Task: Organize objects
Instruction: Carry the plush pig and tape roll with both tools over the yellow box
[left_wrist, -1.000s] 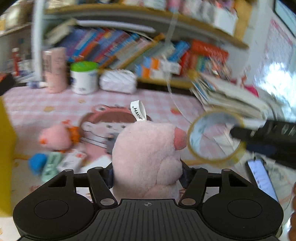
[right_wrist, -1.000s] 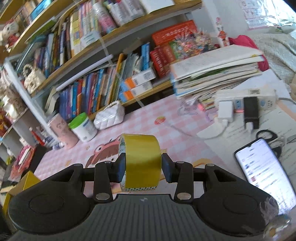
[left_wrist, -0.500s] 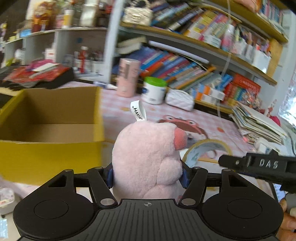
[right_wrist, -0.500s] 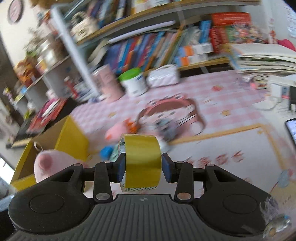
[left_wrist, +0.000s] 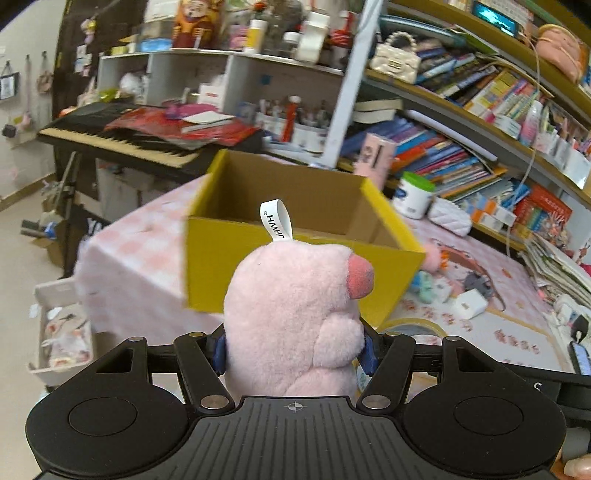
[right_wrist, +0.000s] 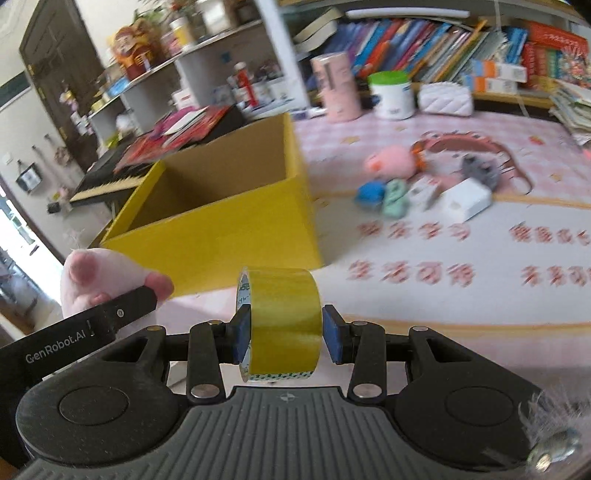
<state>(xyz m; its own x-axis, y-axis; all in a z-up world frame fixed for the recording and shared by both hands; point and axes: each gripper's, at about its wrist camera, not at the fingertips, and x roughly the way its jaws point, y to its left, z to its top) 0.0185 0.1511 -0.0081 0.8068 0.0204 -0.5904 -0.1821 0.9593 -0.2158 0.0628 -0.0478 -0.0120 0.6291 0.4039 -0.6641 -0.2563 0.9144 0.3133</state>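
L tool (left_wrist: 293, 349) is clamped on the pink plush pig (left_wrist: 295, 317), pads pressing both sides, tag loop up. The yellow box (left_wrist: 258, 254) sits straight ahead of it on the desk (right_wrist: 461, 295), open top facing up, near wall just past the pig's head. In the R view the L tool shows low at left, closer to the box's near corner. R tool (right_wrist: 284, 334) grips the yellow tape roll (right_wrist: 282, 317), core axis running across between the pads; box lies ahead-left. Loose toys (right_wrist: 391, 192) are further right, blurred, prob. small blocks. I judge the L drops first.
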